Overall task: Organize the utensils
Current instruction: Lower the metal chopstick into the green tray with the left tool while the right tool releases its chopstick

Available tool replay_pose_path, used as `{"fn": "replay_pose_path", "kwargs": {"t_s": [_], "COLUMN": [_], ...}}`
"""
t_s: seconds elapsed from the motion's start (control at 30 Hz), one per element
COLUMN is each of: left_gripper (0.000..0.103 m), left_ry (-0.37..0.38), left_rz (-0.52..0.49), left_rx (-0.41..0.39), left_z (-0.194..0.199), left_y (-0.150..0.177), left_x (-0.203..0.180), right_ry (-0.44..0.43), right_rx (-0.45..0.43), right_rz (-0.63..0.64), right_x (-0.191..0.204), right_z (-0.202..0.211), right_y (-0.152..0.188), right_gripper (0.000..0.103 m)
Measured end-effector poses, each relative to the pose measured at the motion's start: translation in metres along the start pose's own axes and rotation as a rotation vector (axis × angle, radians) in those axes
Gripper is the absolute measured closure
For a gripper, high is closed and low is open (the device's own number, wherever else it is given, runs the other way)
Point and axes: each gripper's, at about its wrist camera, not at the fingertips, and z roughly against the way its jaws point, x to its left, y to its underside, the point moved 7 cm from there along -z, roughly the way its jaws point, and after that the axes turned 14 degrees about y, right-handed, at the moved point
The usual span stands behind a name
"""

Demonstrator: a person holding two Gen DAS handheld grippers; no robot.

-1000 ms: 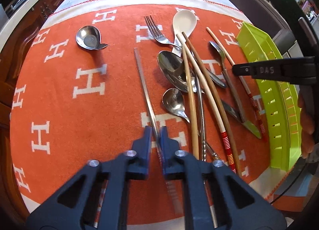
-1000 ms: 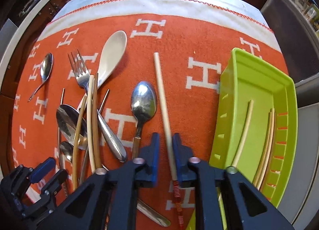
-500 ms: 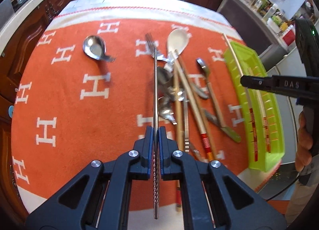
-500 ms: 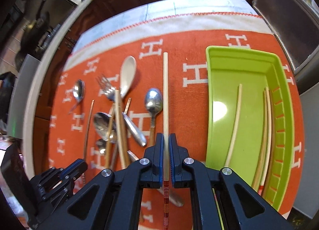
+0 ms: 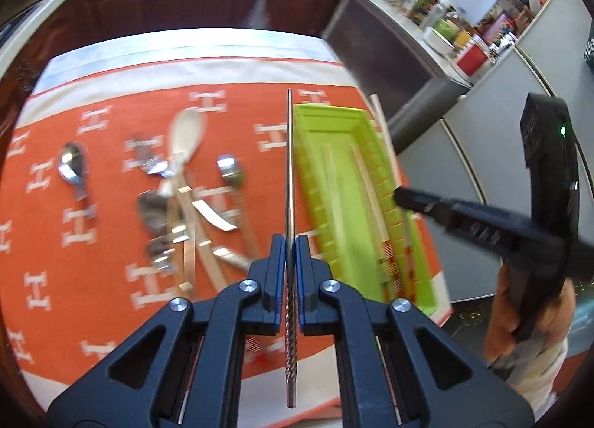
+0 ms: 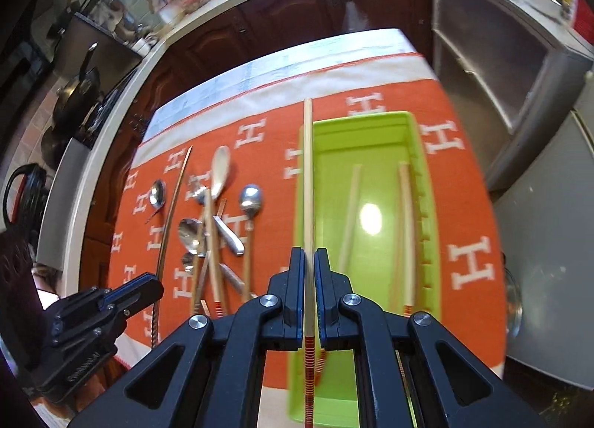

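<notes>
Chopsticks are the cargo in both hands. The left gripper [image 5: 291, 264] has its fingers clamped on a metal chopstick [image 5: 289, 175], held near its twisted grip end so most of the length sticks out ahead, over the near-left wall of the green tray [image 5: 336, 212]. The right gripper [image 6: 309, 279] has its fingers closed on a pale wooden chopstick [image 6: 307, 183] with a red-striped end, its shaft lined up along the tray's left rim [image 6: 300, 175] as that camera sees it. Both sticks hang above the orange cloth [image 6: 267, 153] that covers the worktop; neither is in the tray yet. A few wooden chopsticks [image 6: 406, 227] already lie inside it.

The risks, as I judge them, come from the long overhang. Each stick is pinched near one end, so it could pivot in the fingers if its tip catches the tray wall. A stick let go while it sits over the rim, not the floor, would probably tip out onto the cloth. The two grippers are converging on one narrow tray, so they could clash. The remaining spoons and fork [image 6: 208, 227] lie in a tangled pile left of the tray, close enough for a low pass to scatter them.
</notes>
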Motion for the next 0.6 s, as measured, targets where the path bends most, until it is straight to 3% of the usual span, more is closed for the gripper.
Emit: {"fn": "replay_pose_path", "kwargs": {"t_s": [0.2,0.37,0.5,0.6], "left_gripper": [0.1,0.1,0.1,0.1], "left_ry": [0.053,0.055,0.035,0.029], "left_rz": [0.021,0.035,0.036,0.023], "left_rx": [0.063,0.086,0.104,0.121], "left_z": [-0.053,-0.079,-0.089,-0.092], "left_y": [-0.009,-0.01,-0.008,-0.004], "left_x": [-0.04,-0.048,-0.049,-0.045], "right_ry": [0.041,0.075,0.089,0.092], "right_rx": [0.023,0.048,0.066,0.058], "right_rz": [-0.038,-0.034,-0.048,-0.05], "right_x": [-0.035,-0.05,-0.05,-0.05], "right_z": [-0.01,-0.021,-0.035,-0.038], "right_y": [0.003,0.002,0.0,0.001], "right_gripper": [0.098,0.097,0.082,0.08]}}
